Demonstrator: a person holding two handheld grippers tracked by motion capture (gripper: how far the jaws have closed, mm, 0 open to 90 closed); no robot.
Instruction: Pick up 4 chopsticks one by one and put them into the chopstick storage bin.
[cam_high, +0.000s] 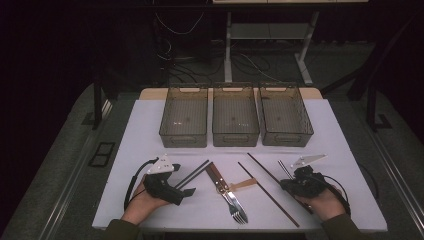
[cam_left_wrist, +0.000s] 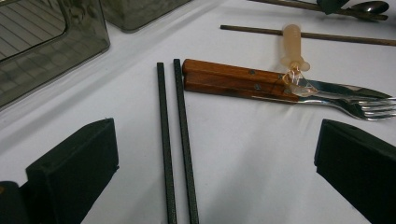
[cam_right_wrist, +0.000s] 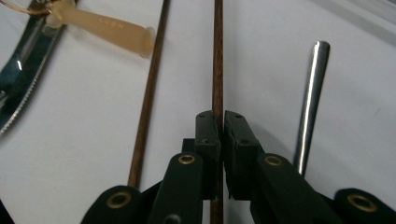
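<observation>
My right gripper (cam_right_wrist: 222, 117) is shut on a thin brown chopstick (cam_right_wrist: 217, 70) that lies on the white table; in the high view this gripper (cam_high: 287, 184) sits at the front right, over that stick's near end (cam_high: 262, 166). A second brown chopstick (cam_right_wrist: 148, 93) lies just left of it. My left gripper (cam_left_wrist: 215, 154) is open, its jaws standing wide on either side of a pair of black chopsticks (cam_left_wrist: 175, 140) without touching them. The high view has this gripper (cam_high: 186, 194) at the front left, by the black pair (cam_high: 194, 173).
A wooden-handled fork and knife (cam_left_wrist: 233, 79) lie side by side mid-table, with a beige plastic piece (cam_left_wrist: 293, 44) at their necks. A shiny metal rod (cam_right_wrist: 310, 102) lies right of the held stick. Three smoky bins (cam_high: 235, 120) line the table's back.
</observation>
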